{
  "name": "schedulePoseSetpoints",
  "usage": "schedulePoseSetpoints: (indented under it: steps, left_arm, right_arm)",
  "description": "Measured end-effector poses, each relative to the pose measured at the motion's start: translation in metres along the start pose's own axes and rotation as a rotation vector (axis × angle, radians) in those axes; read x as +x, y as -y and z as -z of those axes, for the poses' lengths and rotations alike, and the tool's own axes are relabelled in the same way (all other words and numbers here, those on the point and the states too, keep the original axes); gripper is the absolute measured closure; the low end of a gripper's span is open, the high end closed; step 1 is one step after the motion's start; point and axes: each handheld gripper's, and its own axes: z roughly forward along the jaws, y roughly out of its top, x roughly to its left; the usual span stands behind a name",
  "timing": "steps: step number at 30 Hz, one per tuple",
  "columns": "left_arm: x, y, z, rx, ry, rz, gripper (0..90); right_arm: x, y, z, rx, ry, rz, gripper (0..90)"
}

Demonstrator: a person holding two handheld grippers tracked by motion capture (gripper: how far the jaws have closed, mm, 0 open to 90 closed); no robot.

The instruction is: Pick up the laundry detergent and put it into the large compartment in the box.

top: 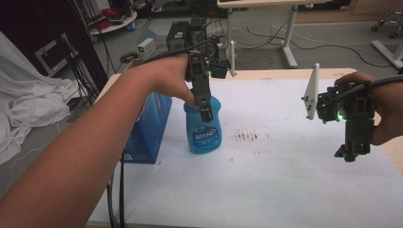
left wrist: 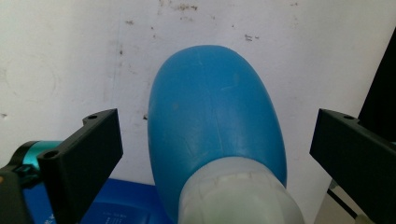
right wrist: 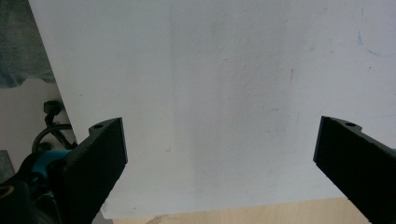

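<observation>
Blue plastic bottle (left wrist: 217,121) with a pale cap, upright on the white table cover (top: 285,180) beside a blue box (top: 147,128). Centred between the wide-spread jaws of the left gripper (left wrist: 212,154), touching neither. Farther right, right gripper (right wrist: 219,154) likewise spread wide, well apart from the bottle, holding nothing.

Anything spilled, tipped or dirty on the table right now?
Dark smudges stain the white sheet just right of the blue bottle. The bottle stands upright between the left gripper's open jaws; nothing spilled.

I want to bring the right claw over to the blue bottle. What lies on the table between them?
Only dark smudges on the white sheet, seen in the high view between the blue bottle and the right claw.
</observation>
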Motion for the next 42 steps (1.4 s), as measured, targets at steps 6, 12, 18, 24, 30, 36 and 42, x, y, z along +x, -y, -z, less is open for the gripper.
schedulePoseSetpoints:
  steps: [6, 12, 18, 24, 30, 36, 42]
  left_arm:
    - [0.001, 0.001, -0.007, 0.014, 0.008, 0.003, 2.4]
    - [0.0, 0.0, -0.011, 0.031, 0.001, -0.005, 2.4]
    - [0.001, 0.001, -0.012, 0.031, -0.003, 0.006, 2.4]
    - [0.001, 0.001, -0.012, 0.031, 0.003, 0.009, 7.1]
    - [0.001, 0.001, -0.012, 0.028, -0.001, 0.012, 7.2]
    - [0.001, 0.001, -0.011, 0.025, -0.016, 0.018, 11.1]
    - [0.0, 0.001, -0.012, 0.034, -0.024, 0.014, 16.5]
  right_arm:
    - [0.0, 0.0, -0.001, 0.003, 0.002, -0.002, 1.7]
    - [0.0, -0.002, 0.0, 0.006, -0.003, -0.003, 1.7]
    - [0.001, -0.002, -0.001, 0.006, 0.004, -0.005, 1.8]
    - [0.001, -0.003, -0.001, 0.009, 0.005, 0.001, 1.8]
    - [0.002, -0.003, -0.001, 0.015, 0.006, -0.006, 1.8]
    - [0.001, -0.003, -0.001, 0.013, 0.006, 0.001, 1.8]
    - [0.001, -0.004, -0.002, 0.015, 0.003, -0.001, 1.8]
